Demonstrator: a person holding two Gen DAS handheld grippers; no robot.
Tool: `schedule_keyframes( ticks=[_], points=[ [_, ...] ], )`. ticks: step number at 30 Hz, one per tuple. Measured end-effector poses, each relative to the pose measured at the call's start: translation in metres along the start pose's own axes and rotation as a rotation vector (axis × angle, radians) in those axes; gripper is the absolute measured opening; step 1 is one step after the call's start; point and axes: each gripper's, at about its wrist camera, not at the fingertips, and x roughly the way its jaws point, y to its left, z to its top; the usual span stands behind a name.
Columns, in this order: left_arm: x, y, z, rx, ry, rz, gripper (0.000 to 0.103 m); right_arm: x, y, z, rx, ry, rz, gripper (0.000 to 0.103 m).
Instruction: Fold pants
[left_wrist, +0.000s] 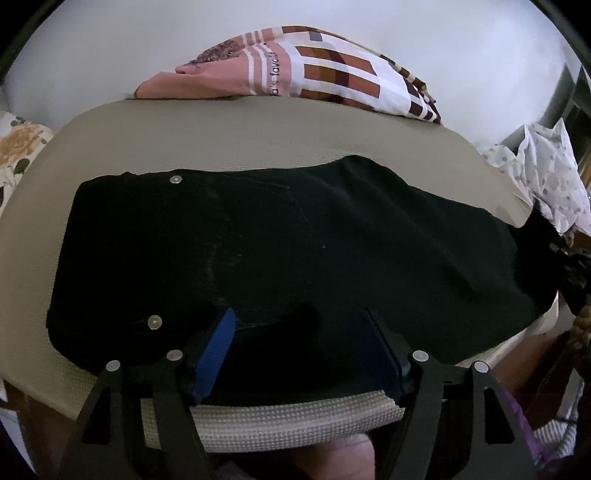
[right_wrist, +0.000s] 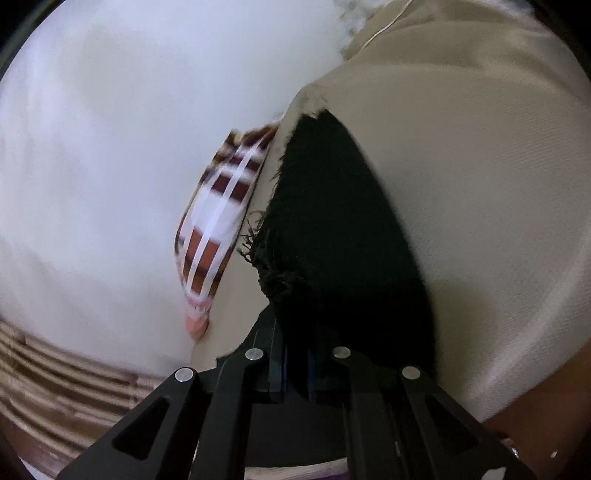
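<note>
Pants: black denim, flat across beige cushion, waist at left. My left gripper spread wide over near edge, holding nothing. Heavy, limp, stiffer at seams. My right gripper pinched on frayed hem; hold hems, waistband.

Right tool: jaws drawn close, pinching the black pants.
Pants: black cloth with a frayed hem, running away from the tool across the beige tabletop.
Patterned cloth: brown-and-white checks, just beside the frayed hem.
</note>
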Motion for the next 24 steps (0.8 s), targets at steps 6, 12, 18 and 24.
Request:
schedule_keyframes(
  ticks=[6,12,18,24],
  points=[
    [0.001,0.002,-0.001,0.009,0.004,0.001,0.071,0.041,0.024,-0.029,-0.037,0.112,0.027,0.009],
    [0.002,-0.002,-0.003,0.032,0.009,0.007,0.071,0.091,0.056,-0.074,-0.076,0.255,0.069,0.009],
    [0.001,-0.004,-0.005,0.05,0.007,0.008,0.072,0.129,0.076,-0.122,-0.127,0.374,0.078,0.009],
    [0.003,0.0,-0.006,0.034,0.014,0.004,0.072,0.148,0.091,-0.151,-0.162,0.443,0.093,0.009]
  ],
)
